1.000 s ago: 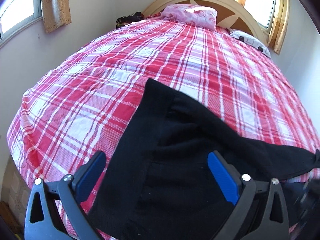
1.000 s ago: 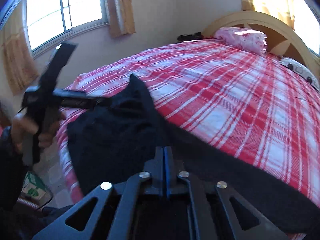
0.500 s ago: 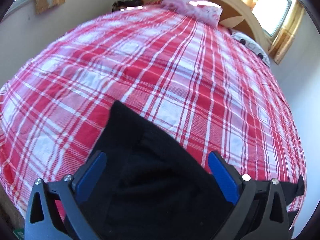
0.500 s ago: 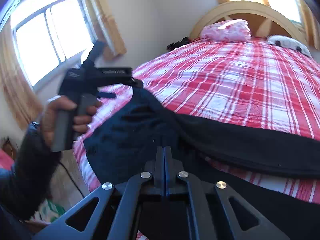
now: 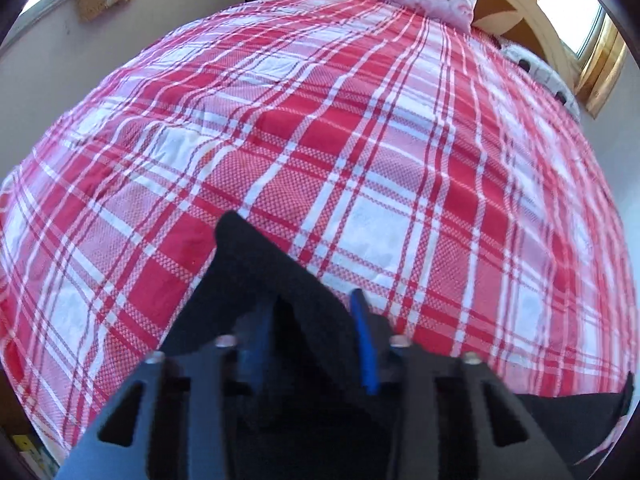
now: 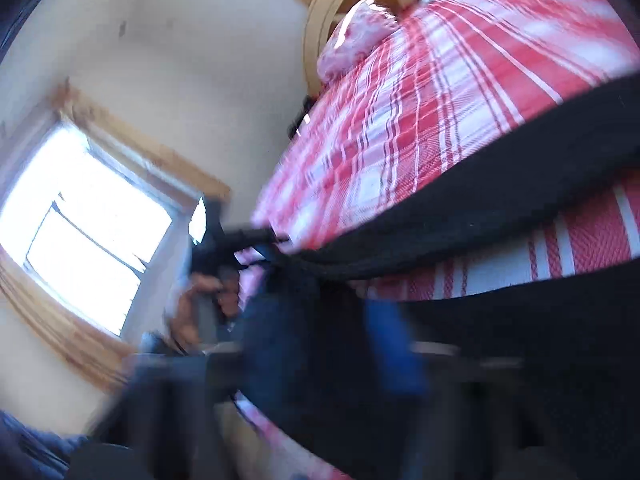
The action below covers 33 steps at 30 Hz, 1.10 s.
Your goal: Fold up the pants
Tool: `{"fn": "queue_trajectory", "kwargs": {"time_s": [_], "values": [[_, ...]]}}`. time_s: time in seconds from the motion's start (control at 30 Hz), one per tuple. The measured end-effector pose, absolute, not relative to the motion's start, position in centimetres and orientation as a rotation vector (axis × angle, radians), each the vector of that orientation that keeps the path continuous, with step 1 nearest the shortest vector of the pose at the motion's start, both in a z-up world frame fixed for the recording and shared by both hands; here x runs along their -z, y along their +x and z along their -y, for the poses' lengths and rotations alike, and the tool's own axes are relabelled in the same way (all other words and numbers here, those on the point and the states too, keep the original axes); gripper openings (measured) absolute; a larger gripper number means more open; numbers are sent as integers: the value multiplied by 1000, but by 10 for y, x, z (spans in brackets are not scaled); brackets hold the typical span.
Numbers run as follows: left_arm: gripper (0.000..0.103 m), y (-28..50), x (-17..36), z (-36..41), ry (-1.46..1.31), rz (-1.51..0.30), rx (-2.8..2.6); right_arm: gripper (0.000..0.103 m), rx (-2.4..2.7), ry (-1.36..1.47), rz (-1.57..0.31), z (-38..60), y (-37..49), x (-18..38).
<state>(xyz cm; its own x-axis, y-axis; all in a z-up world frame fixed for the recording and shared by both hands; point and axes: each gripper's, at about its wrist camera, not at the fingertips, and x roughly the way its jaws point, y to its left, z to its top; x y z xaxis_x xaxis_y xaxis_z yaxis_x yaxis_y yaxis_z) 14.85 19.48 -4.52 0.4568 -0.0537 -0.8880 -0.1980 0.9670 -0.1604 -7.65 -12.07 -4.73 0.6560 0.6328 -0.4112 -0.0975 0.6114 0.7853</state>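
The left gripper [image 5: 308, 344] has just closed on the soft black fabric pants [image 5: 256, 276] lying near the edge of the red-and-white plaid bedspread [image 5: 320, 128]. The right gripper [image 6: 320, 344] has just opened (blurred), so it probably needs a fresh hold before folding.

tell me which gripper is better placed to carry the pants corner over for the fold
Left. The left gripper has just closed on a corner of the black pants over the plaid bedspread. The right gripper has just opened; blur hides its contact.
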Motion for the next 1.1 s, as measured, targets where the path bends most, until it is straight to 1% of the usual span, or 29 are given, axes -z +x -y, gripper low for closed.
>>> {"fn": "queue_trajectory", "kwargs": {"time_s": [0.03, 0.07, 0.13, 0.27, 0.4, 0.53, 0.63, 0.7, 0.73, 0.77, 0.8, 0.87, 1.1], "values": [[19, 145, 44, -198, -288, -1088, -63, 101, -482, 900, -699, 129, -80, 50], [14, 137, 40, -203, -336, -1069, -23, 101, -482, 951, -677, 135, -81, 51], [12, 127, 33, -206, -389, -1025, 15, 101, -442, 959, -689, 140, -78, 48], [12, 97, 8, -209, -443, -925, 73, 101, -367, 923, -754, 146, -69, 51], [12, 71, -17, -216, -504, -851, 119, 101, -352, 966, -750, 157, -64, 57], [12, 57, -32, -221, -530, -813, 140, 100, -378, 970, -753, 152, -61, 58], [12, 45, -37, -223, -560, -801, 156, 94, -403, 987, -759, 149, -66, 63], [12, 37, -41, -225, -588, -786, 171, 82, -404, 981, -772, 145, -61, 65], [12, 34, -43, -227, -602, -779, 176, 80, -388, 973, -793, 143, -58, 68], [12, 31, -45, -229, -615, -775, 181, 72, -372, 967, -809, 142, -56, 71], [12, 28, -47, -231, -628, -768, 191, 67, -347, 961, -829, 142, -54, 73], [12, 25, -51, -234, -638, -763, 204, 67, -321, 967, -833, 144, -51, 76], [12, 24, -50, -239, -643, -764, 198, 57, -158, 1077, -787, 167, -45, 78]]}}
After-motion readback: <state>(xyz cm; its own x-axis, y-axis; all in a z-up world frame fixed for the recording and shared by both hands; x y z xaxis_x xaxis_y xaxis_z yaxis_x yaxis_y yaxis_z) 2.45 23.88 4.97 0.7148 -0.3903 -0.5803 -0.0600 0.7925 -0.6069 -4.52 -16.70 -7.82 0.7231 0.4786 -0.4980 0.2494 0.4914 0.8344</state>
